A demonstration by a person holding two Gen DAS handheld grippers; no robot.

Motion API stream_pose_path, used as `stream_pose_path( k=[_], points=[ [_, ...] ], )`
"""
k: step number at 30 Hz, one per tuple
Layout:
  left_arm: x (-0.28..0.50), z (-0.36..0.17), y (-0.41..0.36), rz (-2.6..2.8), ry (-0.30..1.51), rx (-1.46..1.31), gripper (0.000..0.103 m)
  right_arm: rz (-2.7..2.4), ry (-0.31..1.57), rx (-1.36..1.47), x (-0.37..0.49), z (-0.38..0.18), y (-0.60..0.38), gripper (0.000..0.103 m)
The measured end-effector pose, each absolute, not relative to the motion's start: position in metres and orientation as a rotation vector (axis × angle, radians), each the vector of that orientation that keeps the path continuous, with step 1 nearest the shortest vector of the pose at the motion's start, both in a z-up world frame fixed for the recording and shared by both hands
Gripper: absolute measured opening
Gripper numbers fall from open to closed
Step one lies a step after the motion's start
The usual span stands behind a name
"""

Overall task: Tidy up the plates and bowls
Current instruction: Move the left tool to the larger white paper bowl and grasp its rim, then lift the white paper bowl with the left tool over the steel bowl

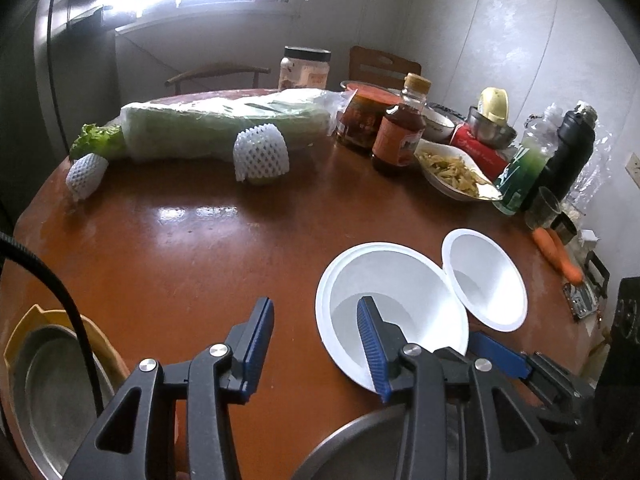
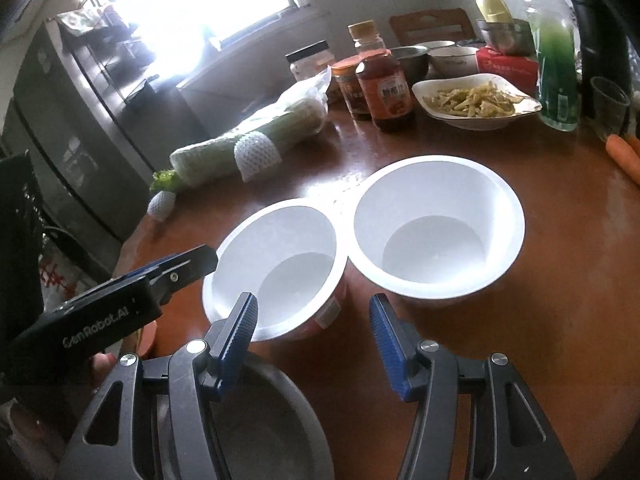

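Two white paper bowls stand side by side, rims touching, on the round brown table. The nearer left bowl [image 1: 396, 280] [image 2: 280, 252] has a red printed outside. The right bowl [image 1: 486, 276] [image 2: 438, 224] is plain white. My left gripper [image 1: 316, 344] is open, its right finger over the left bowl's near rim and its left finger outside it. My right gripper [image 2: 314, 344] is open and empty, just short of the two bowls. A metal bowl [image 2: 272, 424] [image 1: 360, 448] lies below both grippers at the table's near edge.
A dish of food [image 1: 452, 172], sauce bottles [image 1: 396, 128], jars, a green bottle [image 1: 520, 172], a black flask [image 1: 568, 148] and carrots [image 1: 560, 256] line the far right. Wrapped cabbage [image 1: 224, 128] lies at the back. A metal pan in a yellow basin [image 1: 52, 388] sits at lower left.
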State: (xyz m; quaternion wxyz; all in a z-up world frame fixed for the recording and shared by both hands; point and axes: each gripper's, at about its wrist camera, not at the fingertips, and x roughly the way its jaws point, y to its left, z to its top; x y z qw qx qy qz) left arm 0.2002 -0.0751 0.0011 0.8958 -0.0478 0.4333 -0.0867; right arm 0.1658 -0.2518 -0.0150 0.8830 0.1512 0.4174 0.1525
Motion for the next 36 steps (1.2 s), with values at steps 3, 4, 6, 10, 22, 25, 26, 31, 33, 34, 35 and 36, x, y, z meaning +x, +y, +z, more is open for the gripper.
stream_pose_path(
  k=[3,4,6,10,22,25,26,31,33,34,35,36],
  points=[
    [0.208,-0.004,-0.079,-0.192,0.915,-0.095,0.043,0.320,0.872,0.303,0.169,-0.019,-0.250,0.054],
    [0.209,-0.005,-0.080,-0.194,0.920,-0.095,0.043,0.320,0.875,0.298,0.170,-0.020,-0.249,0.052],
    [0.214,-0.009,-0.081,-0.200,0.935,-0.100,0.043,0.327,0.874,0.294,0.172,-0.021,-0.248,0.048],
    [0.217,-0.015,-0.081,-0.221,0.956,-0.126,0.039,0.334,0.864,0.264,0.173,-0.020,-0.243,0.039],
    [0.211,-0.011,-0.078,-0.225,0.934,-0.150,0.031,0.349,0.830,0.198,0.171,-0.010,-0.228,0.033],
    [0.205,-0.003,-0.072,-0.219,0.910,-0.162,0.031,0.360,0.815,0.191,0.169,-0.004,-0.225,0.033],
    [0.202,-0.001,-0.070,-0.217,0.903,-0.168,0.031,0.364,0.808,0.187,0.168,-0.002,-0.224,0.033],
    [0.186,0.014,-0.063,-0.196,0.855,-0.163,0.031,0.392,0.769,0.174,0.158,0.010,-0.217,0.033],
    [0.179,0.021,-0.062,-0.195,0.835,-0.161,0.031,0.401,0.756,0.174,0.154,0.014,-0.216,0.033],
    [0.176,0.024,-0.062,-0.197,0.831,-0.161,0.031,0.403,0.746,0.171,0.152,0.016,-0.216,0.033],
    [0.172,0.027,-0.062,-0.197,0.823,-0.162,0.031,0.403,0.739,0.167,0.149,0.019,-0.216,0.033],
    [0.169,0.029,-0.062,-0.197,0.816,-0.163,0.031,0.404,0.734,0.163,0.148,0.021,-0.216,0.033]
  ],
)
